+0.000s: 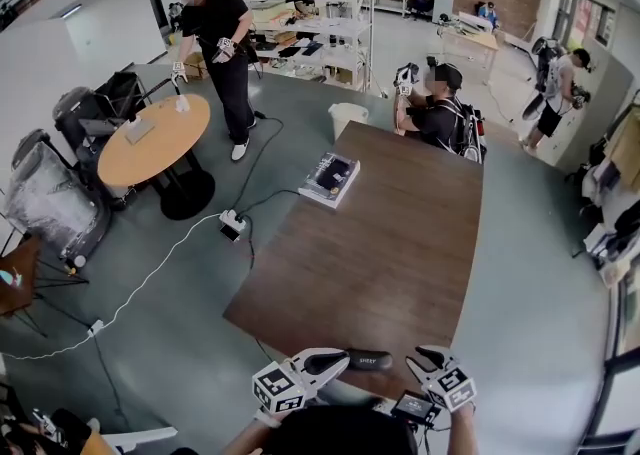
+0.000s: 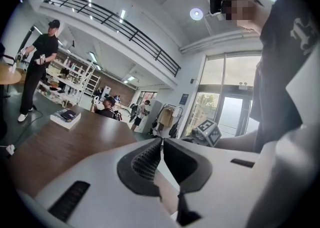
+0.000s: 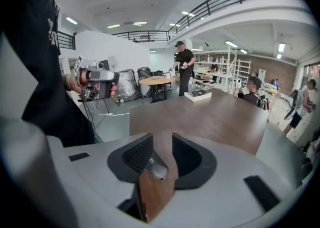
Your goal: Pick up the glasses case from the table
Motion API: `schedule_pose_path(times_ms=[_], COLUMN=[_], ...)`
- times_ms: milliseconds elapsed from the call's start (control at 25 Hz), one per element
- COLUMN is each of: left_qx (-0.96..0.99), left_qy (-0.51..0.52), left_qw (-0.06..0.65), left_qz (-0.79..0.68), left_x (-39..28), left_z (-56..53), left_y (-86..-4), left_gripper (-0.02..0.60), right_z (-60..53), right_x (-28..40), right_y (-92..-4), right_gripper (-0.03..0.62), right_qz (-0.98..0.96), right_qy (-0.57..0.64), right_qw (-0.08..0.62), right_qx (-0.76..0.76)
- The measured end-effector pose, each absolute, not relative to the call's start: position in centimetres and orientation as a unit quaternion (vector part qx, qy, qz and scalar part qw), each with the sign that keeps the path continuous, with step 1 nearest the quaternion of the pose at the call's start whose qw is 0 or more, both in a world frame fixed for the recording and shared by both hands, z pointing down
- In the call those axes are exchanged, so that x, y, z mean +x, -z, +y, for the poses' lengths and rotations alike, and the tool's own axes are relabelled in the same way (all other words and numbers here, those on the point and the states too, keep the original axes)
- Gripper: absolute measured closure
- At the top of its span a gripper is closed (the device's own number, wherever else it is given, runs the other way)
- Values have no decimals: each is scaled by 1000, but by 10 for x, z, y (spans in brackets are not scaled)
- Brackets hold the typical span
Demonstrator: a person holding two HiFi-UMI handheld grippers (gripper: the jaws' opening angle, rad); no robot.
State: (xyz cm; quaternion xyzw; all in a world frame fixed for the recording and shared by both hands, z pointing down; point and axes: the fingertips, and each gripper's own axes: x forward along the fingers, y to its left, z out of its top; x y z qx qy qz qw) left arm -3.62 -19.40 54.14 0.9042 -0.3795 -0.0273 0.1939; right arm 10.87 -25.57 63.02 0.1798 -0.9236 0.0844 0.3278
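Observation:
The glasses case is a dark oblong lying on the brown table close to its near edge. It sits between my two grippers in the head view. My left gripper points at the case's left end; in its own view its jaws meet at the tips with nothing between them. My right gripper is at the case's right end. Its jaws stand apart, and one rounded end of the case shows low in the gap, not pressed by the pads.
A flat book-like box lies at the table's far left corner. A person sits at the far end, another stands by a round orange table. A power strip and cables lie on the floor to the left.

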Motion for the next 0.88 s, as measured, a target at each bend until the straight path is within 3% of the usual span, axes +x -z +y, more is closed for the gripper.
schedule_pose_path(times_ms=[440,640,880], left_qx=[874,862,851], left_qy=[41,51,59], left_qw=[212,218,220], left_qz=[-435,-456,-474], left_x=[-62,-70,-81], left_z=[-184,-176,-164], left_y=[-544,-546,-545], left_gripper=[574,574,574], right_z=[-260,-256,-246], right_x=[71,60,47], right_y=[-680,-712,-752], right_gripper=[451,354,329], right_qz=[-918,-909,-881], right_qy=[-69,-49,-27], right_qw=[376,410,473], right_qx=[105,59,13])
